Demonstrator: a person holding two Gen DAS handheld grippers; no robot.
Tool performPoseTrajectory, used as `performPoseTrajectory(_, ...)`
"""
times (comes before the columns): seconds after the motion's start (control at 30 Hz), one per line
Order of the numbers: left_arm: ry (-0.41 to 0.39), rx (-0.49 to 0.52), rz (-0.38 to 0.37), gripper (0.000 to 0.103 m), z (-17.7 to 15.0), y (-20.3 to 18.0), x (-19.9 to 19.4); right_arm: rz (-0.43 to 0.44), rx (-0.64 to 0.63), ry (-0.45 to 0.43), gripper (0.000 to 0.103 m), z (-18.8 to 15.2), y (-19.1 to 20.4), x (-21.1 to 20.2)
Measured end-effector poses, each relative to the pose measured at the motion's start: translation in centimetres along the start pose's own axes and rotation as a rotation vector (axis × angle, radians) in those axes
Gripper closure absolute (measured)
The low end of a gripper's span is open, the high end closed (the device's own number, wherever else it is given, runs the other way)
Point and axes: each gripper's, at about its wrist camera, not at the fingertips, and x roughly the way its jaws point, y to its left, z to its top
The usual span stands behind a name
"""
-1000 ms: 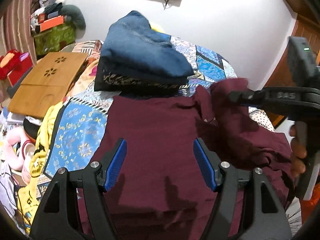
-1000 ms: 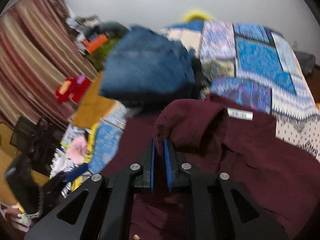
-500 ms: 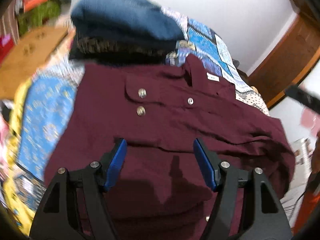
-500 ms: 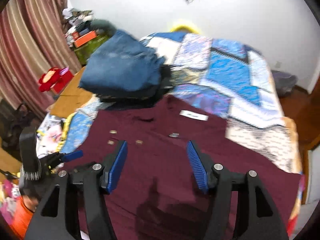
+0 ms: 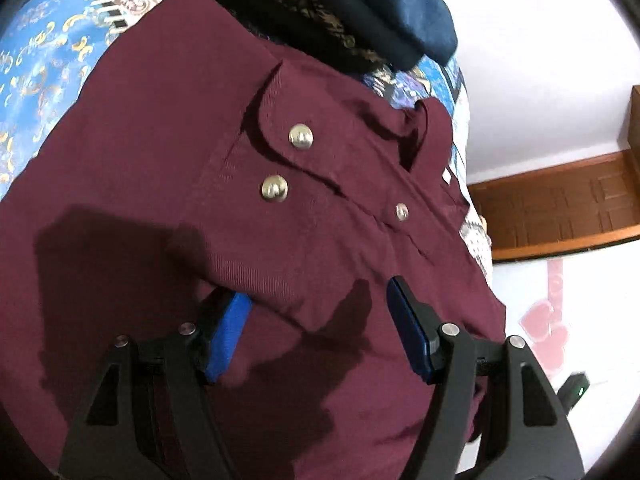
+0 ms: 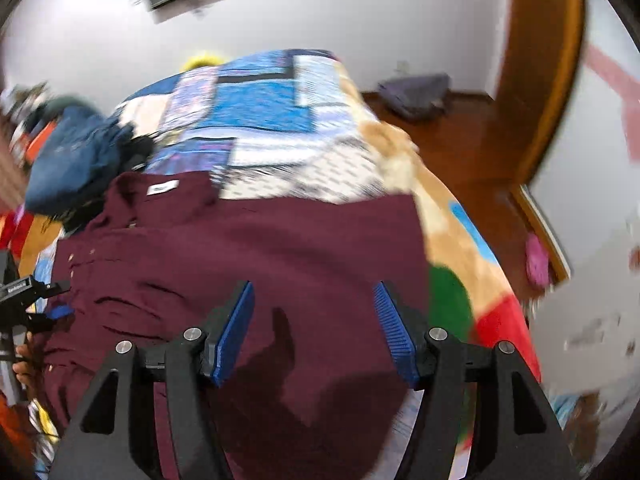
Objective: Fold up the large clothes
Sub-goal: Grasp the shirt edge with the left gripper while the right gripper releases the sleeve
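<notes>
Patchwork cotton in blues, whites and tans covered the wide bed (image 6: 280, 120), which filled most of the right wrist view and ran to the far white wall. Across its near half lay the large maroon woven shirt (image 6: 280, 248), spread front-up with the collar and white neck label at the far left and one straight edge toward the right side of the bed. Just beyond the collar sat a stack of folded dark blue denim clothes (image 5: 384, 4), its lowest layer overlapping the far edge of the shirt in the left wrist view. The chest pocket flap (image 5: 280, 120) carried round metal snap buttons. The shirt looked soft and limp, light enough to lift by a single edge, likely to sag and crease wherever it was unsupported; the doubled placket and the side seams seemed the firmest places to pinch. The right gripper (image 6: 314, 328) hovered over the shirt's near right part with its blue pads standing well apart and nothing between them. The left gripper (image 5: 316, 332) was close over the chest, jaws wide; its left pad was partly tucked under a raised fold of cloth, the right pad resting above the fabric, so the fold sat between the pads without being pinched. Taking that fold, or the near hem, looked the sensible hold.
</notes>
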Motion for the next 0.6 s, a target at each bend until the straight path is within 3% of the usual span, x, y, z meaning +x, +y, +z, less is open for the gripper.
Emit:
performPoseTrajectory(0.1, -0.04, 0.032, 0.042, 0.043, 0.5, -0.7, 0.4, 0.003, 0.092, 0.022, 0.044, -1.1, -2.3, 0.0)
performPoseTrajectory(0.17, -0.08, 0.094, 0.146, 0.079, 0.8, -1.6, 0.5, 0.012, 0.144, 0.045, 0.044, -1.8, -3.4, 0.4)
performPoseTrajectory(0.23, -0.114, 0.152, 0.195, 0.088, 0.8, -2.7, 0.1, 0.036, 0.175, 0.054, 0.044, -2.4, -3.9, 0.5)
performPoseTrajectory(0.33, -0.193, 0.22, 0.182, 0.09, 0.8, -5.0, -2.3, 0.059, 0.202, 0.045, 0.044, -2.8, -4.5, 0.4)
performPoseTrajectory(0.47, -0.318, 0.299, 0.053, 0.091, 0.9, -9.7, -8.4, 0.052, 0.194, 0.033, 0.044, -2.4, -4.6, 0.2)
performPoseTrajectory(0.6, -0.488, 0.436, 0.068, 0.091, 0.4, -14.3, -14.5, 0.058, 0.177, 0.014, 0.044, -2.1, -4.6, 0.0)
